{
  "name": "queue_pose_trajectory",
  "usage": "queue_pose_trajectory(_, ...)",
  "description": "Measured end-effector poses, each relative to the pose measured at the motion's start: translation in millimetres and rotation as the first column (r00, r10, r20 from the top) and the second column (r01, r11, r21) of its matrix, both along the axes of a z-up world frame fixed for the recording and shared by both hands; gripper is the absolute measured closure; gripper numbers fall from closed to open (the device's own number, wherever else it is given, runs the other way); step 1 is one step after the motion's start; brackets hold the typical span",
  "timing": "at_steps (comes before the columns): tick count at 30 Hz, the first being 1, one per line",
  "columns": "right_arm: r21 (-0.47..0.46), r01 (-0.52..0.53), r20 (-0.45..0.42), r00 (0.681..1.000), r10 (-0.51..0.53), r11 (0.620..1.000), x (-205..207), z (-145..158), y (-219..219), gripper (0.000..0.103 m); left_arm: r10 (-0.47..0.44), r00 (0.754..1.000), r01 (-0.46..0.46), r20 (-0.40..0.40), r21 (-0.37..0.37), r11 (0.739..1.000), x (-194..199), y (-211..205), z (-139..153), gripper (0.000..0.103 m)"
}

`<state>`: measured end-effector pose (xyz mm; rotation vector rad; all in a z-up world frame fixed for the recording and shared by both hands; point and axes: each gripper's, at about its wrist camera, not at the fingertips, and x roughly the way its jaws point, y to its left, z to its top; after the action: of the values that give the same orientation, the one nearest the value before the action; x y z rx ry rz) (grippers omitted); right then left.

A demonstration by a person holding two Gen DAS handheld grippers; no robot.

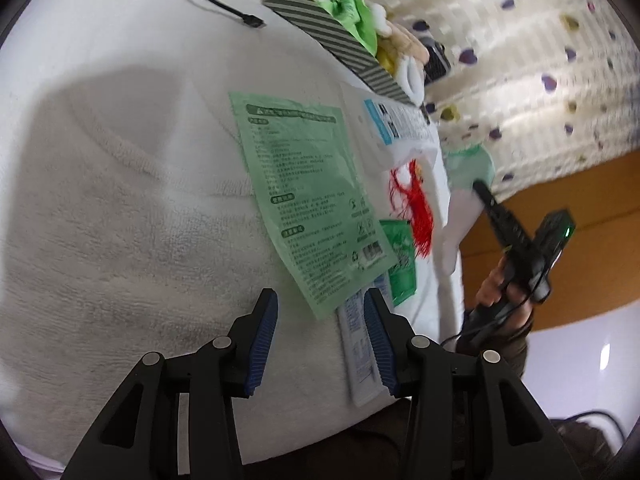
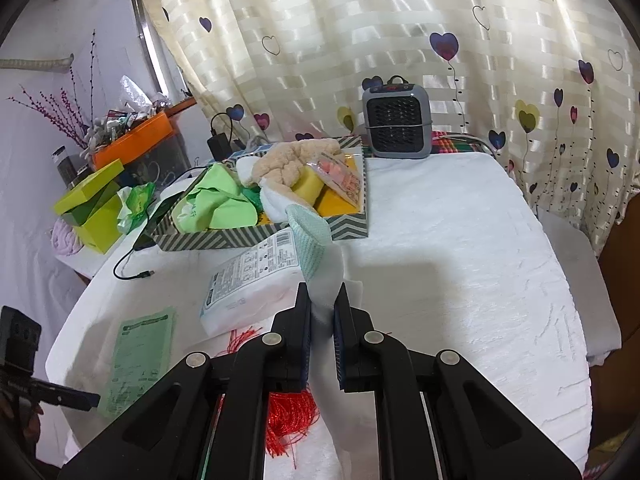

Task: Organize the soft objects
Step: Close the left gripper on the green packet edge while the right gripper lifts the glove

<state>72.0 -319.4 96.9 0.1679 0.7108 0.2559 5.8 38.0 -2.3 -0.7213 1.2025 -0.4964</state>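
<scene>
- Sock (image 2: pixel 316 256), white with a mint cuff, hangs clenched in the right gripper (image 2: pixel 322 304) above the table (image 2: pixel 460 248), near the striped box (image 2: pixel 256 236).
- Left gripper (image 1: pixel 320 312) hovers released over the green sachet (image 1: pixel 308 200).
- Next, I judge: carry the sock over the box and drop it.

Ahead-right of the right gripper (image 2: pixel 323 300) the white towel (image 2: pixel 460 264) lies bare; ahead-left, the tissue pack (image 2: pixel 248 280) and patterned box (image 2: pixel 272 236) block passage.
</scene>
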Motion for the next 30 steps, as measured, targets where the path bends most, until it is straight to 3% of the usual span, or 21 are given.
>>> queue_pose_trajectory(5,0.001,0.007,0.011,1.000,-0.007,1.000,-4.7,2.6,-3.5,0.093,0.016,1.000,-0.016,-0.014,0.014,1.000,7.9,-8.1,2.0,0.060)
queue_pose_trajectory(20,0.011,0.007,0.019,1.000,-0.007,1.000,-7.6,3.1,-5.6,0.093,0.097,0.994,-0.100,-0.042,-0.069,0.993,34.6,-13.3,-7.4,0.060)
queue_pose_trajectory(30,0.018,0.004,0.012,1.000,-0.004,1.000,-9.6,-1.0,-3.5,0.093,0.101,0.994,-0.102,-0.035,-0.027,0.994,46.7,-17.8,-3.1,0.061)
